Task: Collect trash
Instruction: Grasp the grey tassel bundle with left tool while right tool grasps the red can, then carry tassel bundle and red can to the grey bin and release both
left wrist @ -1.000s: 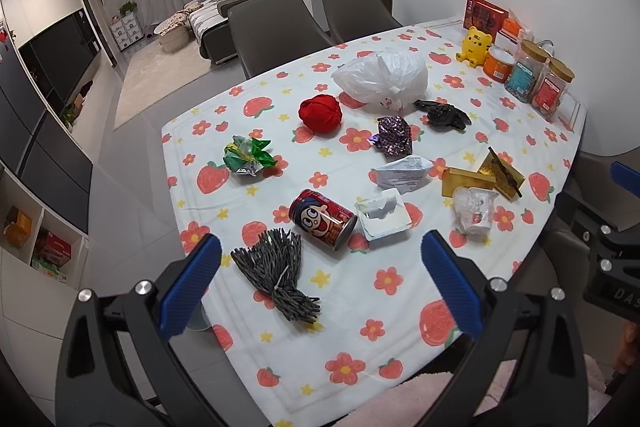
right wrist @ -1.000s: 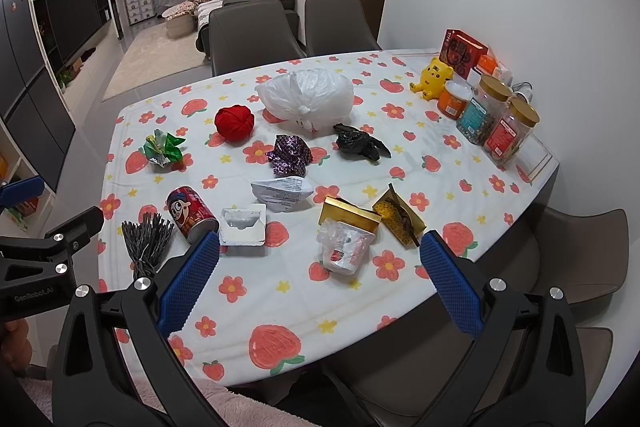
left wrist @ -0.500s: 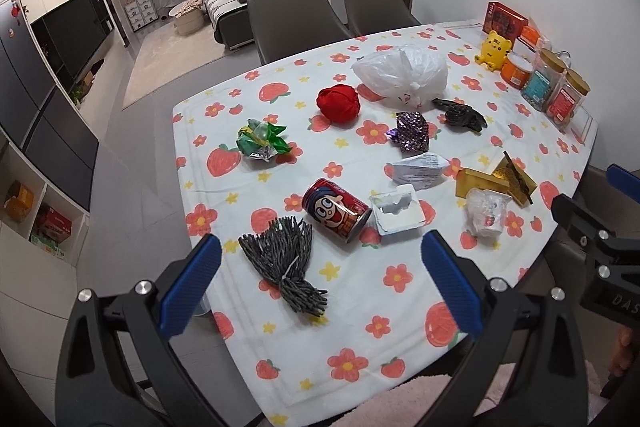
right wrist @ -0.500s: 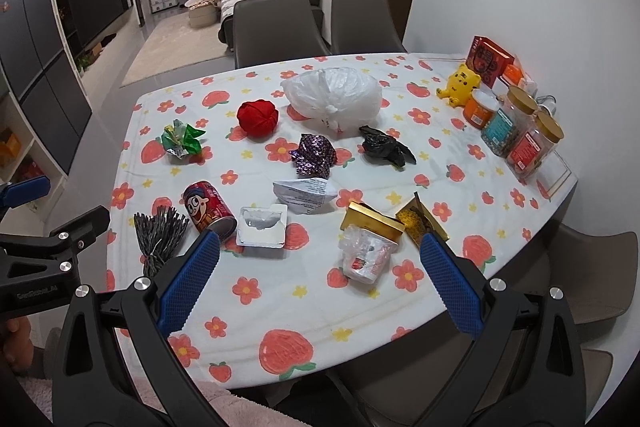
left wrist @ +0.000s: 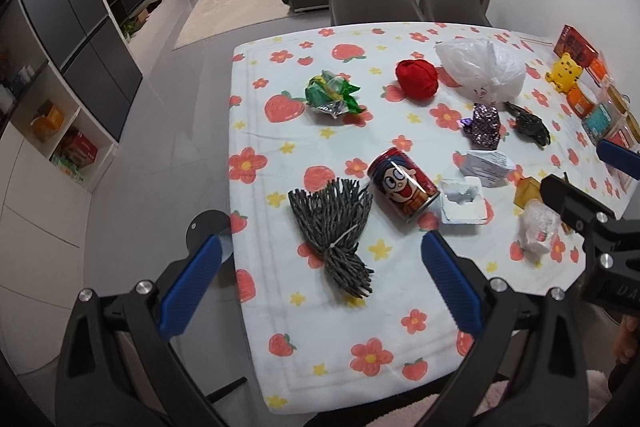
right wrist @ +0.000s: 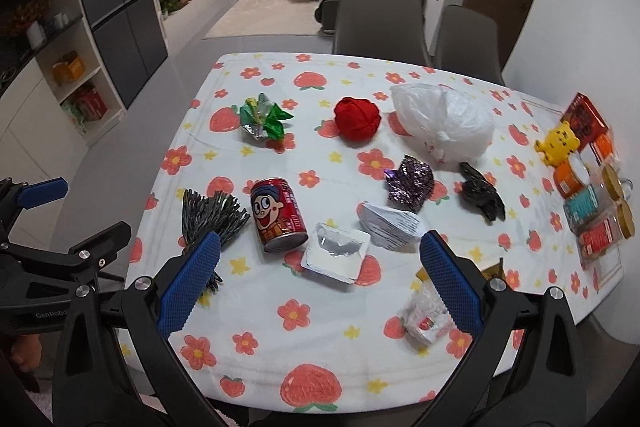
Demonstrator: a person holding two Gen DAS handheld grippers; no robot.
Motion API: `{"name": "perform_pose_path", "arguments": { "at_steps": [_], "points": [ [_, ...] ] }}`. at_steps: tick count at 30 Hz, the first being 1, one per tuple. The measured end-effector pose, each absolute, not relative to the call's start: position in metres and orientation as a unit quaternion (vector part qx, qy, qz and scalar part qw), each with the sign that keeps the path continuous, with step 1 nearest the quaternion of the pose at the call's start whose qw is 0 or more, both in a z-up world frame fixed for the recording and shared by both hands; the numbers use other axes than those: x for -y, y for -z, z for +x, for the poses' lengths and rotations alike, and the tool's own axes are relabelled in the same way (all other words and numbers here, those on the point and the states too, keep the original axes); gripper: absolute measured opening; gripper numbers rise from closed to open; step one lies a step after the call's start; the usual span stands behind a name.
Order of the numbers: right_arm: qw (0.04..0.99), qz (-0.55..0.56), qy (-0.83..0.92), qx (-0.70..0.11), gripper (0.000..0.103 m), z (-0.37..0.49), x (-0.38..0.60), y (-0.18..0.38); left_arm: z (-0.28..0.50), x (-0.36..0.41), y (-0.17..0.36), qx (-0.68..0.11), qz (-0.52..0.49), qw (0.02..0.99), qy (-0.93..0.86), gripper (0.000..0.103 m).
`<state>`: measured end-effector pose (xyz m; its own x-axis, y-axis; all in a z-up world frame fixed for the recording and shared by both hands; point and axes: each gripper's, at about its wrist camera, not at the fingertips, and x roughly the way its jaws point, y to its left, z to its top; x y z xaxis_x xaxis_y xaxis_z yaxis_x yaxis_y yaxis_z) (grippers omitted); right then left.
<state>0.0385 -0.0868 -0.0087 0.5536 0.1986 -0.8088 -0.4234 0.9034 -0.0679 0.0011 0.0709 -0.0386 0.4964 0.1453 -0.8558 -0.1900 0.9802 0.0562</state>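
Both pairs of blue-padded fingers spread wide, nothing held: left gripper (left wrist: 320,283) and right gripper (right wrist: 320,279) hovering over the near edge of the table (left wrist: 360,379), above the strawberry-print cloth.

Between the left fingers and just beyond: grey bundle of tied strips (left wrist: 336,223), fanned end away, knotted end nearest. Just past it, touching or nearly so, red cartoon drink can (left wrist: 402,185) on its side. Right of the can, white plastic tray (left wrist: 464,205) with torn foil lid.

Between the right fingers, from the right wrist view: same can (right wrist: 278,213) and tray (right wrist: 336,257), then crumpled printed paper (right wrist: 390,223) just beyond the right pad. Crinkled clear wrapper (right wrist: 426,315) partly hidden behind that pad, gold packet beside it mostly covered.

Farther off: purple foil wrapper (right wrist: 410,181), black crumpled bag (right wrist: 480,197), green foil wrapper (right wrist: 264,117), red ball-like lump (right wrist: 358,117), tied white plastic bag (right wrist: 442,123). Jars, a box and a yellow figurine along the far right edge (probably not trash).

No bin recognisable in either view.

Risks from here:
- Can lying on its side, likely to roll away if nudged by one pad before the other closes.
- Loose strips of the bundle likely to splay or slip if pinched at the fanned end instead of the knot.
- Thin tray and wrappers likely to skid on the cloth, or cloth bunching up under a low pinch.
- Two grippers close together over the same can and tray; collision possible if both reach at once.
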Motion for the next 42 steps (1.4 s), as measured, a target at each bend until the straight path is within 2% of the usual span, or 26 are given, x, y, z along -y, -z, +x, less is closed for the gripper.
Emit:
{"name": "perform_pose_path", "arguments": {
  "at_steps": [7, 12, 21, 22, 24, 25, 26, 27, 30, 35, 42],
  "points": [
    [0.835, -0.182, -0.246, -0.457, 0.095, 0.080, 0.046, 0.068, 0.018, -0.089, 0.092, -0.510, -0.032, 0.852, -0.113, 0.099],
    [0.806, -0.221, -0.276, -0.474, 0.085, 0.104, 0.024, 0.122, 0.031, -0.096, 0.150, -0.540, -0.030, 0.833, -0.114, 0.099],
    [0.773, -0.246, -0.290, -0.508, 0.084, 0.128, 0.017, 0.184, 0.043, -0.106, 0.213, -0.561, -0.046, 0.819, -0.113, 0.099],
    [0.770, -0.247, -0.292, -0.511, 0.083, 0.129, 0.017, 0.187, 0.045, -0.107, 0.216, -0.561, -0.051, 0.819, -0.109, 0.098],
    [0.761, -0.245, -0.302, -0.519, 0.071, 0.130, 0.016, 0.192, 0.047, -0.106, 0.218, -0.559, -0.054, 0.821, -0.106, 0.096],
    [0.755, -0.241, -0.309, -0.526, 0.066, 0.131, 0.015, 0.196, 0.049, -0.105, 0.219, -0.557, -0.055, 0.822, -0.105, 0.091],
    [0.753, -0.243, -0.310, -0.526, 0.063, 0.130, 0.014, 0.197, 0.051, -0.104, 0.220, -0.557, -0.058, 0.823, -0.100, 0.070],
    [0.754, -0.251, -0.311, -0.521, 0.063, 0.128, 0.012, 0.196, 0.054, -0.104, 0.221, -0.558, -0.073, 0.822, -0.087, 0.059],
    [0.753, -0.265, -0.316, -0.513, 0.063, 0.125, 0.009, 0.197, 0.064, -0.098, 0.221, -0.557, -0.082, 0.823, -0.077, 0.037],
    [0.749, -0.256, -0.325, -0.518, 0.063, 0.124, 0.013, 0.195, 0.068, -0.092, 0.218, -0.555, -0.071, 0.825, -0.076, 0.026],
    [0.752, -0.252, -0.330, -0.512, 0.063, 0.119, 0.020, 0.185, 0.063, -0.096, 0.211, -0.554, -0.079, 0.825, -0.085, 0.022]
  ]
}}
